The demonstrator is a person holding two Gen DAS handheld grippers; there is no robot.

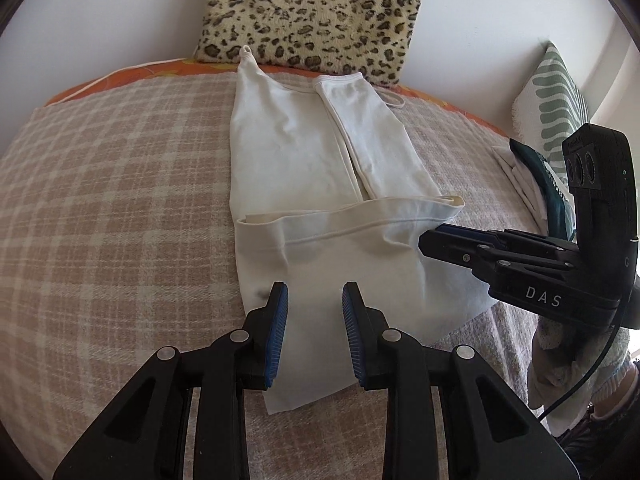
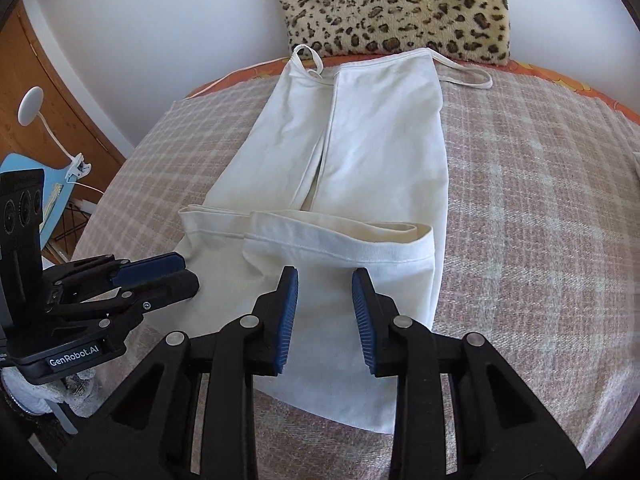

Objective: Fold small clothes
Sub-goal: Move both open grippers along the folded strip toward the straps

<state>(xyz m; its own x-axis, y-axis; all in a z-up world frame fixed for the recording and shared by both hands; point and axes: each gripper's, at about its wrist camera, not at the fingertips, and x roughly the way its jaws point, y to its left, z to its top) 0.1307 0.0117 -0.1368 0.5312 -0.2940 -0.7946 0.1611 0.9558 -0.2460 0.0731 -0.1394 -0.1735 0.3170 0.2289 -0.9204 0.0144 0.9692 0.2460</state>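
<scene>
Half-hidden dark garment (image 1: 536,176), leopard cushion (image 1: 316,12) cropped

White wall (image 2: 160,20); checked blanket (image 1: 100,200); leopard cushion (image 1: 312,8); wooden cabinet (image 2: 36,92); daylight.

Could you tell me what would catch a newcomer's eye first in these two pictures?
A white strappy top lies along the middle of the checked blanket, its sides folded inward and its near hem turned up into a band. Behind it a leopard-print cushion leans against the wall. In front, the left tool and right tool hang over the near end of the top, both open and empty.
</scene>
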